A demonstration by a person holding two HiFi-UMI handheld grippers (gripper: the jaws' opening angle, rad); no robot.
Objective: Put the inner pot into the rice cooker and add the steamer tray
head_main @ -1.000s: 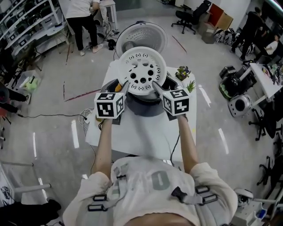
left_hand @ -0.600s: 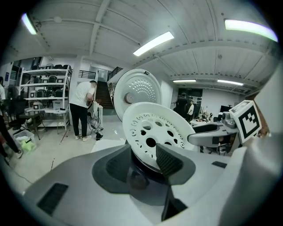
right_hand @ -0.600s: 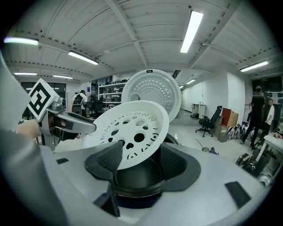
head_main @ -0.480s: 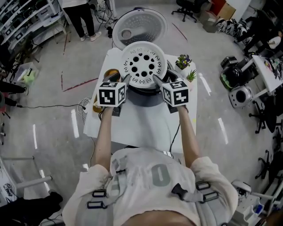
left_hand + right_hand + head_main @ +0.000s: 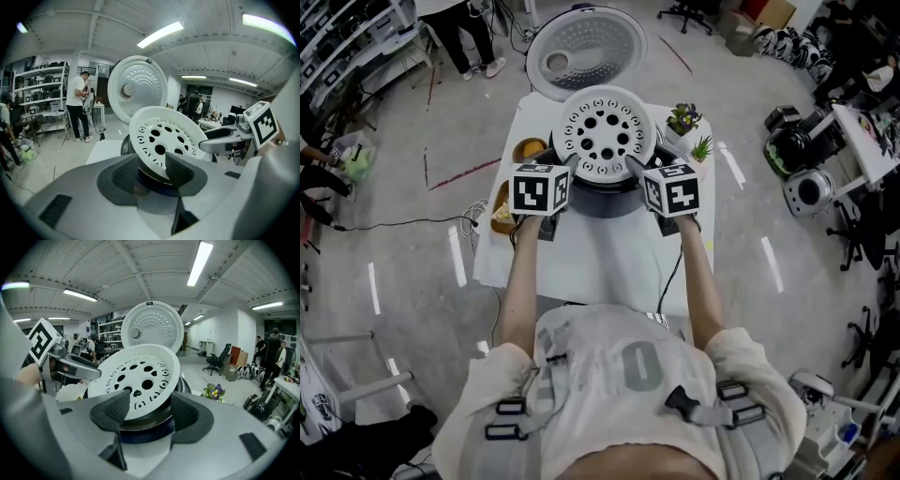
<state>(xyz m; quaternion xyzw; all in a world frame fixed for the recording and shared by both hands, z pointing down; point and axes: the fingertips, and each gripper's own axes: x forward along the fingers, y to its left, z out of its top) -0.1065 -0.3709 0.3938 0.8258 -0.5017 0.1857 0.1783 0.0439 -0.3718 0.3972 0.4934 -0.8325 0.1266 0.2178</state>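
The white perforated steamer tray point(image 5: 605, 131) hangs tilted just above the open rice cooker point(image 5: 602, 199), whose round lid point(image 5: 586, 52) stands up behind it. My left gripper point(image 5: 568, 169) is shut on the tray's near left rim, and my right gripper point(image 5: 631, 169) is shut on its near right rim. In the left gripper view the steamer tray point(image 5: 164, 138) leans between the pads of the left gripper point(image 5: 152, 172), over the cooker's dark rim point(image 5: 154, 188). The right gripper view shows the steamer tray point(image 5: 138, 380) wedged in the right gripper point(image 5: 150, 411). The tray hides the cooker's inside.
The cooker stands on a small white table point(image 5: 591, 267). Two little potted plants point(image 5: 686, 120) sit at its back right and bowls of yellow food point(image 5: 528, 150) at its left. A cable point(image 5: 394, 225) runs over the floor; a person point(image 5: 459, 28) stands far left.
Both grippers have come down together with the tray, which now sits lower and closer over the cooker's opening. The grip on both rims looks the same.
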